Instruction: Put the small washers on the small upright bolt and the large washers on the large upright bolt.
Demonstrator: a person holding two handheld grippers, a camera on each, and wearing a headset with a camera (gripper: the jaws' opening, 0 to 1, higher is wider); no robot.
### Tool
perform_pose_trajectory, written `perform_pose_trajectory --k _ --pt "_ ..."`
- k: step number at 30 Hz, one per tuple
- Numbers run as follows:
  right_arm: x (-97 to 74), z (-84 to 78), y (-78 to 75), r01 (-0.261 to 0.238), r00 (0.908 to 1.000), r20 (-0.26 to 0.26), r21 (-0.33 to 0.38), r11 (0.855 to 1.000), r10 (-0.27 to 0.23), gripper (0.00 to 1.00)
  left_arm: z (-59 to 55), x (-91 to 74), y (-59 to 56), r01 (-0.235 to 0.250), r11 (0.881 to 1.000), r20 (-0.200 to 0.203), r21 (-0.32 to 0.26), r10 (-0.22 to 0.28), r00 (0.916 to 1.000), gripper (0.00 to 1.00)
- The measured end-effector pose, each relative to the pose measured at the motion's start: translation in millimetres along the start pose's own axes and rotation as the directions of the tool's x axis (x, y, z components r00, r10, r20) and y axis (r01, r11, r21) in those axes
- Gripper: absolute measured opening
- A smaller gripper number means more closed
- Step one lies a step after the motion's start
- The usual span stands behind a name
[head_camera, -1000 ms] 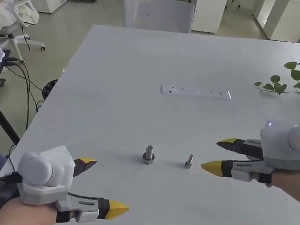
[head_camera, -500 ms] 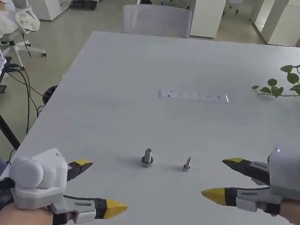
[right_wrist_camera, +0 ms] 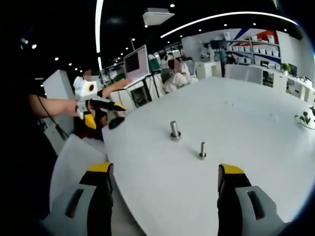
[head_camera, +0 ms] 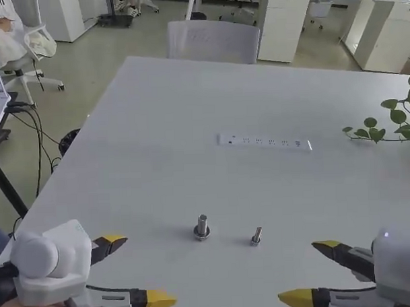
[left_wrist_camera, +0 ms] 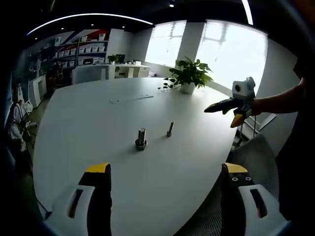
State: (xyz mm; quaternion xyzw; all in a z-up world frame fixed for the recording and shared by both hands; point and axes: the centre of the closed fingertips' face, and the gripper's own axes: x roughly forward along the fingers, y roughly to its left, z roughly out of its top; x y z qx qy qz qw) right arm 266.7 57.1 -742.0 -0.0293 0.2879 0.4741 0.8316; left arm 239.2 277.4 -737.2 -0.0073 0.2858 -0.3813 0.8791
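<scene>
Low at the near left of the head view, the left hand-held gripper [head_camera: 136,272], over the near edge of the white table [head_camera: 157,142]; yellow-tipped jaws spread wide, empty; at the near right, the right hand-held gripper [head_camera: 307,272], likewise gaping wide and gripping nothing; both well apart from the bolts, tips turned inward toward them. Between the two, toward the near side of the table, the large bolt [head_camera: 201,228], upright, broader at its foot; cannot tell what makes up that broader part. Near it on its right in the head view, not touching, the small bolt [head_camera: 256,236], also standing on the table. Farther back, a white power strip [head_camera: 264,141] lying flat across the middle of the table; a leafy plant [head_camera: 386,123] at the far right edge; a pale chair [head_camera: 213,40] at the far end. In the left gripper view, both bolts ahead between the jaws, the right hand-held gripper in the air off to the right; in the right gripper view, the bolts ahead, the large one farther and to the left, the left hand-held gripper raised at the left.
</scene>
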Motion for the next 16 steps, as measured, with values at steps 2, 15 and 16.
perform_pose_trajectory --k 2,15,16 --pt "-0.4 -2.6 1.1 -0.002 1.0 -0.007 0.002 1.0 0.002 0.88 -1.4 -0.2 0.5 0.002 1.0 -0.001 -0.002 -0.002 1.0 0.93" --pt "1.8 -0.5 2.8 -0.008 0.9999 -0.006 -0.002 1.0 0.008 0.86 -1.1 -2.0 2.2 0.005 1.0 -0.008 0.002 -0.005 1.0 0.91" --pt "1.9 0.1 3.1 -0.009 0.9999 -0.004 -0.004 1.0 0.009 0.85 -0.8 -2.0 1.9 0.005 1.0 -0.007 -0.002 -0.005 1.0 0.91"
